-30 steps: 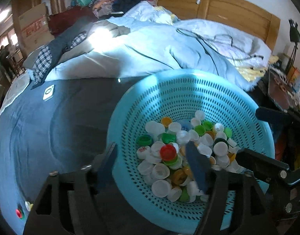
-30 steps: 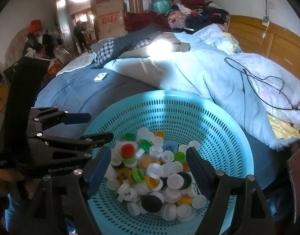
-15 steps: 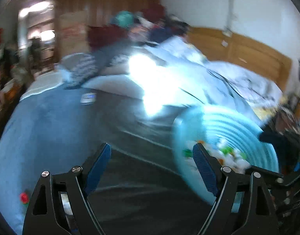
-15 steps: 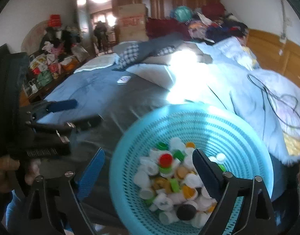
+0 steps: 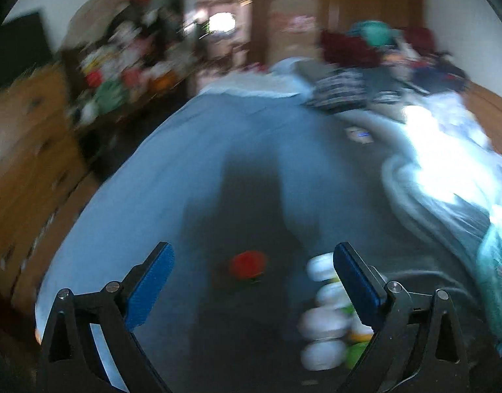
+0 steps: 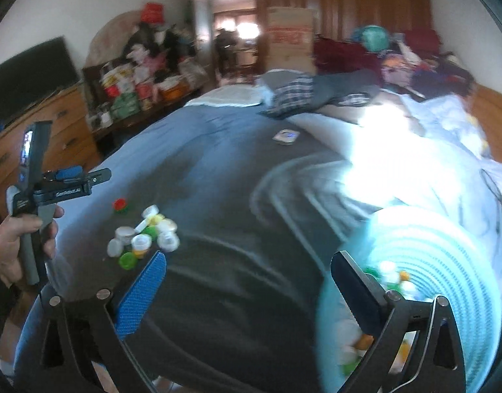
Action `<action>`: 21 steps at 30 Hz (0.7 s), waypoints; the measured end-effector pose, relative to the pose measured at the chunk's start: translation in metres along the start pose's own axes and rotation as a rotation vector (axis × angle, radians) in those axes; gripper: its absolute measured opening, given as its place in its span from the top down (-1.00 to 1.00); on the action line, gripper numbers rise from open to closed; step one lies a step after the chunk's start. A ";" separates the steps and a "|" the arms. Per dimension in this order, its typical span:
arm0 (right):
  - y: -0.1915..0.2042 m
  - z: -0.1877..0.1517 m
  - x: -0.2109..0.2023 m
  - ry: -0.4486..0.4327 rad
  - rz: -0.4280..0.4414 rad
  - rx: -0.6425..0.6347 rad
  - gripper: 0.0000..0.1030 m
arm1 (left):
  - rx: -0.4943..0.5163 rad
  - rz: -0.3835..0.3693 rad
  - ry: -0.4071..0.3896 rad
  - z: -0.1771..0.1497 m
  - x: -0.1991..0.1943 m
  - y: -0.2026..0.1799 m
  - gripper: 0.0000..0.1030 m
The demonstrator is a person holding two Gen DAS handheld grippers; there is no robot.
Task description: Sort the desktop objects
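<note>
A turquoise perforated basket [image 6: 440,262] holding several bottle caps sits on the bed at the lower right of the right wrist view; its edge shows in the left wrist view [image 5: 493,262]. A red cap [image 5: 247,263] lies on the dark blanket between the open fingers of my left gripper [image 5: 251,285]. A loose pile of white, yellow and green caps [image 5: 326,314] lies beside its right finger; the pile also shows in the right wrist view [image 6: 146,235]. My right gripper [image 6: 247,291] is open and empty over the blanket, with the basket behind its right finger. The left gripper also shows there [image 6: 70,177].
The dark blanket [image 6: 237,196] covers the bed. A small white device [image 6: 285,136] lies farther back. Clothes and a light quilt [image 6: 398,163] are heaped at the right. A wooden dresser [image 6: 38,137] stands along the left edge of the bed.
Both grippers swung left, away from the basket. The left one now faces the red cap and the loose cap pile; the basket has slid to the right edge of both views.
</note>
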State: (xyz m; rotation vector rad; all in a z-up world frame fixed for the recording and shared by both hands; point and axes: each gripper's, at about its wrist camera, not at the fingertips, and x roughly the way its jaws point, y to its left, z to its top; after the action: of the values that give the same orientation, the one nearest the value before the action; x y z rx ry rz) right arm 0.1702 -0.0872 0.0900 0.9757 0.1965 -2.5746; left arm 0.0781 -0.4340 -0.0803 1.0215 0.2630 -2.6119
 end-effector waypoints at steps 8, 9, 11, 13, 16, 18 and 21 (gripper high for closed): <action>0.039 0.000 0.096 0.092 0.052 -0.013 -1.00 | -0.137 0.100 0.118 -0.020 0.063 0.065 -0.85; 0.038 0.001 0.105 0.096 0.050 0.000 -1.00 | -0.133 0.099 0.121 -0.021 0.067 0.064 -0.85; 0.033 0.001 0.132 0.111 0.028 0.035 -1.00 | -0.120 0.103 0.139 -0.023 0.077 0.062 -0.85; 0.028 0.000 0.158 0.148 0.018 0.065 -1.00 | -0.107 0.085 0.156 -0.025 0.085 0.058 -0.85; 0.021 -0.003 0.188 0.182 -0.015 0.075 -1.00 | -0.079 0.095 0.173 -0.027 0.093 0.056 -0.85; 0.015 -0.007 0.200 0.192 -0.028 0.087 -1.00 | -0.062 0.100 0.181 -0.028 0.095 0.052 -0.93; 0.001 -0.014 0.212 0.211 -0.040 0.140 -1.00 | -0.025 0.117 0.197 -0.029 0.098 0.046 -0.97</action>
State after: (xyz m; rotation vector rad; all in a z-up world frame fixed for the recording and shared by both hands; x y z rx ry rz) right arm 0.0329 -0.1478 -0.0609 1.3085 0.0934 -2.5464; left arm 0.0450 -0.4908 -0.1716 1.2478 0.2729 -2.4011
